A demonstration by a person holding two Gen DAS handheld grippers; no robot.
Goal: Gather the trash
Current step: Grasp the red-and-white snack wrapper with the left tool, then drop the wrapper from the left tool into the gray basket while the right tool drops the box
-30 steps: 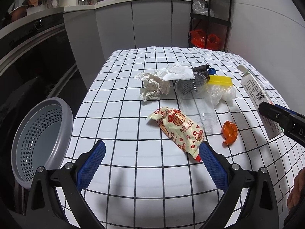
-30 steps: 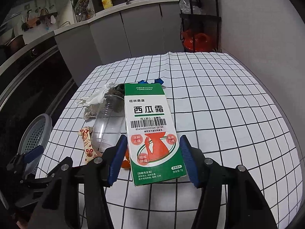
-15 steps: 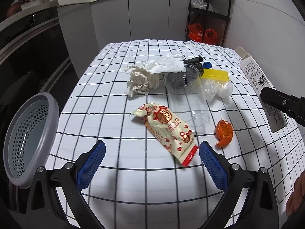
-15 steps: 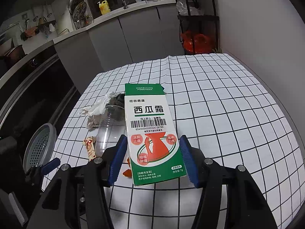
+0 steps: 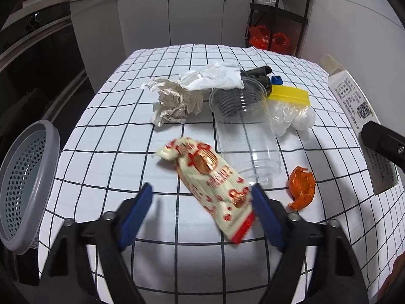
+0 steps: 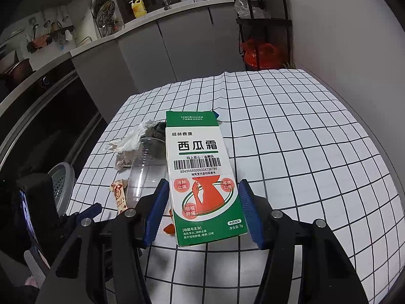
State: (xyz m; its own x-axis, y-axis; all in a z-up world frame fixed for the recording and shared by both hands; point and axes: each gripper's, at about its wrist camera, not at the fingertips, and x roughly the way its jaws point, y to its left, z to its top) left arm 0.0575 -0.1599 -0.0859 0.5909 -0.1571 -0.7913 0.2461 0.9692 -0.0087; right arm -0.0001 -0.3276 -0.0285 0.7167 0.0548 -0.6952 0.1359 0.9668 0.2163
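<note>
Left wrist view: the left gripper (image 5: 202, 197) stands wide apart, straddling the snack wrapper (image 5: 210, 185) lying flat on the checked table (image 5: 114, 131); light and crinkly, it is best pinched across its middle. The right gripper (image 6: 203, 204) clamps the stiff green box (image 6: 202, 177). The grey basket (image 5: 22, 192) waits at the table's left edge.

In front of me is a table (image 5: 106, 116) under a white cloth with a black grid. Lying on it: a snack wrapper (image 5: 210, 182), a clear plastic cup (image 5: 245, 136) on its side, crumpled paper (image 5: 174, 101), white tissue (image 5: 215, 77), a yellow-topped bag (image 5: 291, 109) and orange peel (image 5: 302, 190).
</note>
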